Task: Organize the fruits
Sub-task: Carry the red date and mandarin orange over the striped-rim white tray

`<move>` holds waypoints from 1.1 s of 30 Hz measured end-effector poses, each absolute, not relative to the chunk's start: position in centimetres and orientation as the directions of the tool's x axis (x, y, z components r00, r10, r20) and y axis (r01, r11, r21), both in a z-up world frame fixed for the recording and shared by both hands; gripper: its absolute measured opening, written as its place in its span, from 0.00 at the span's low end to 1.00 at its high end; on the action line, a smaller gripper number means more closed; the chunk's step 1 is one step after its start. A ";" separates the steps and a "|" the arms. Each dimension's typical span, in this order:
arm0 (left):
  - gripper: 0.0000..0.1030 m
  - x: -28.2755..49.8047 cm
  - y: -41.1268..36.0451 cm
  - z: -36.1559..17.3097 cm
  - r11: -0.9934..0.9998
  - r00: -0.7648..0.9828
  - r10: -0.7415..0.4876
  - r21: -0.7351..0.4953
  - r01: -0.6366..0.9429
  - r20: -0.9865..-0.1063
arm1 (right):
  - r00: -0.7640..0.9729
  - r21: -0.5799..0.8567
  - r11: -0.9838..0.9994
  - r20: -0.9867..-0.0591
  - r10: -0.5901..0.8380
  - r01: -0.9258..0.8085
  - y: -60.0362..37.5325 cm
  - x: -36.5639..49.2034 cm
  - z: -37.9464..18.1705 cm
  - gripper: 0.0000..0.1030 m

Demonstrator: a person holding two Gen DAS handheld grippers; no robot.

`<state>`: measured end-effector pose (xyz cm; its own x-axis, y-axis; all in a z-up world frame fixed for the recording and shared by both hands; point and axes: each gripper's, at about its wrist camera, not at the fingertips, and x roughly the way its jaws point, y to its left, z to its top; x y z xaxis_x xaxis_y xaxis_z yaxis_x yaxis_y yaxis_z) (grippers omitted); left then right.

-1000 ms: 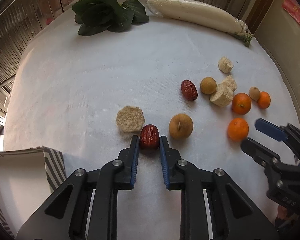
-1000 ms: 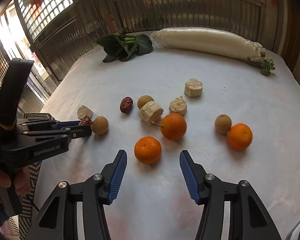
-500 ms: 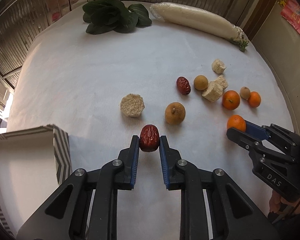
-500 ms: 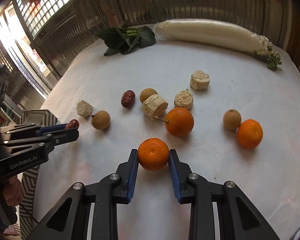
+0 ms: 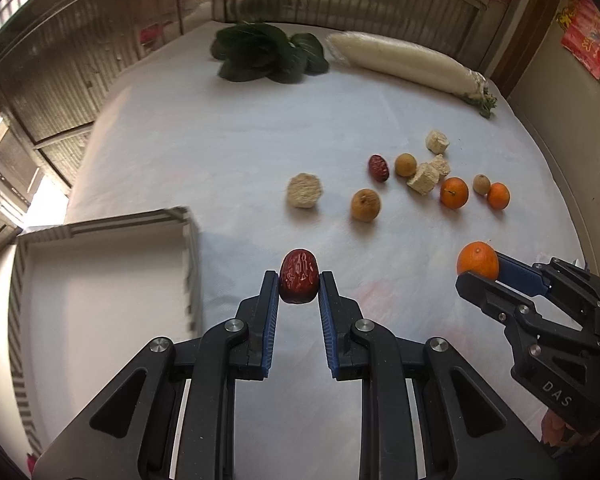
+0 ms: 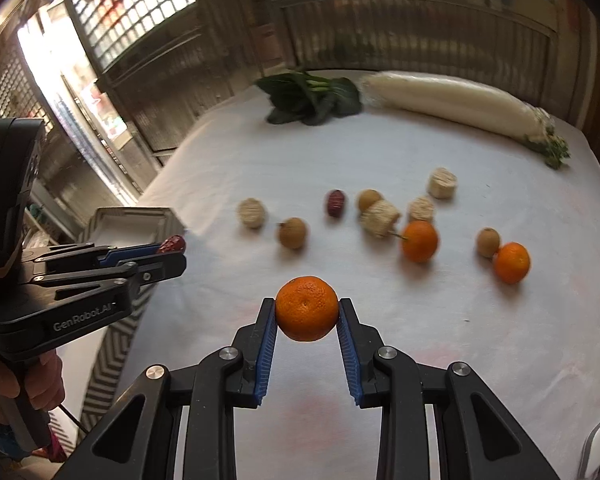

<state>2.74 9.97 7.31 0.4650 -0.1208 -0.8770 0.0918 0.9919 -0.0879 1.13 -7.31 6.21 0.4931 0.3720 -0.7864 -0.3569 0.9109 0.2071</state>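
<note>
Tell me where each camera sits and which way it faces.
Left wrist: on the left gripper, looking down its fingers at the held red date; right gripper at right.
Right wrist: on the right gripper, fingers holding a tangerine; left gripper and a hand at left.
Shared: white table, box, loose fruit.

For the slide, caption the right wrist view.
Right gripper holds a tangerine above the table; left gripper carries a date.

The box [image 5: 100, 280] sits at the near left edge of the surface [image 5: 220, 140]. The leafy greens [image 5: 268, 54] and radish [image 5: 404, 66] lie at the far side. The loose fruits [image 5: 454, 192] cluster right of centre.
</note>
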 end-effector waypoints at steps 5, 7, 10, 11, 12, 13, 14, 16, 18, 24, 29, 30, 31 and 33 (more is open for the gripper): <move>0.19 1.2 12.2 8.2 0.995 0.485 -0.101 -0.085 0.054 -0.868 | 0.472 0.232 0.883 -0.775 0.421 -0.408 -4.9 0.2 7.1 0.28; 0.19 0.7 13.4 8.5 0.996 0.492 -0.085 -0.080 0.029 -0.867 | 0.463 0.235 0.871 -0.771 0.437 -0.431 -3.7 0.0 7.4 0.28; 0.19 0.1 15.0 8.7 0.997 0.495 -0.061 -0.073 -0.004 -0.867 | 0.448 0.231 0.851 -0.768 0.457 -0.472 -1.7 -0.3 7.8 0.28; 0.19 -0.1 15.7 8.7 0.997 0.496 -0.051 -0.069 -0.019 -0.867 | 0.441 0.229 0.843 -0.768 0.464 -0.487 -0.9 -0.3 7.9 0.29; 0.19 -0.3 16.3 8.7 0.997 0.496 -0.043 -0.067 -0.031 -0.867 | 0.436 0.227 0.836 -0.768 0.469 -0.499 -0.3 -0.4 7.9 0.28; 0.19 -0.6 17.1 8.7 0.997 0.496 -0.031 -0.064 -0.049 -0.868 | 0.431 0.225 0.830 -0.768 0.473 -0.510 0.3 -0.3 7.9 0.28; 0.19 -0.7 17.7 8.7 0.996 0.495 -0.023 -0.061 -0.061 -0.868 | 0.424 0.225 0.823 -0.769 0.478 -0.521 0.9 -0.3 8.0 0.28; 0.19 -1.0 19.2 8.5 0.994 0.490 -0.004 -0.057 -0.093 -0.872 | 0.410 0.224 0.807 -0.769 0.491 -0.547 2.5 0.0 8.1 0.28; 0.19 -1.0 20.2 8.2 0.991 0.484 0.008 -0.056 -0.118 -0.875 | 0.399 0.222 0.791 -0.766 0.503 -0.571 3.8 0.2 8.2 0.28; 0.19 -0.7 23.1 7.5 0.983 0.467 0.042 -0.047 -0.177 -0.883 | 0.363 0.219 0.751 -0.769 0.526 -0.623 7.2 1.3 8.2 0.29; 0.19 0.0 24.7 6.4 0.975 0.442 0.057 -0.044 -0.217 -0.895 | 0.329 0.223 0.719 -0.774 0.541 -0.659 9.6 2.0 7.9 0.29; 0.19 0.1 24.9 6.2 0.974 0.438 0.061 -0.042 -0.221 -0.897 | 0.320 0.220 0.709 -0.776 0.543 -0.670 10.3 2.0 7.8 0.29; 0.19 0.3 25.1 6.0 0.973 0.434 0.063 -0.041 -0.226 -0.899 | 0.314 0.218 0.703 -0.778 0.544 -0.677 10.8 2.1 7.6 0.29; 0.19 0.7 25.4 5.5 0.971 0.421 0.066 -0.039 -0.237 -0.905 | 0.299 0.216 0.690 -0.784 0.545 -0.691 11.8 2.5 7.1 0.29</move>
